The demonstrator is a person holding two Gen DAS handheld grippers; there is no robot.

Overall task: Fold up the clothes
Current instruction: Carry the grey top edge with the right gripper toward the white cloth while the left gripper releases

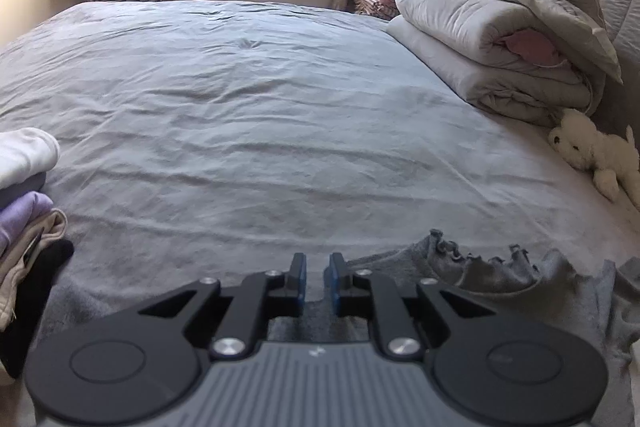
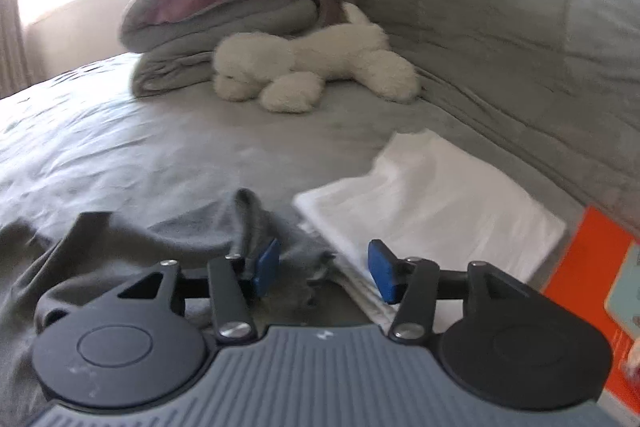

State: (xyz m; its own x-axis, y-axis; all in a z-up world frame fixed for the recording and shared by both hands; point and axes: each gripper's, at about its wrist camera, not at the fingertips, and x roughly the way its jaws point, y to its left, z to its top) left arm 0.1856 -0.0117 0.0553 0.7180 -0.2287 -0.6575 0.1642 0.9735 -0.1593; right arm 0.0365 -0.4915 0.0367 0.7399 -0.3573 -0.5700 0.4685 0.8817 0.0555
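At the near edge of the bed [image 1: 240,99], the grey garment [image 2: 120,251] lay crumpled, not yet folded. The left gripper [image 1: 317,281] was almost closed, holding nothing I could see; the right gripper [image 2: 324,271] was open. Beyond, a white folded cloth [image 2: 440,203] looked finished.

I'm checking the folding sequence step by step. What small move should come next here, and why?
Probably close the right claw on the grey garment: its jaws stand open over a raised fold of the crumpled, unfolded cloth. The left claw is nearly shut at the garment's edge, seemingly holding nothing.
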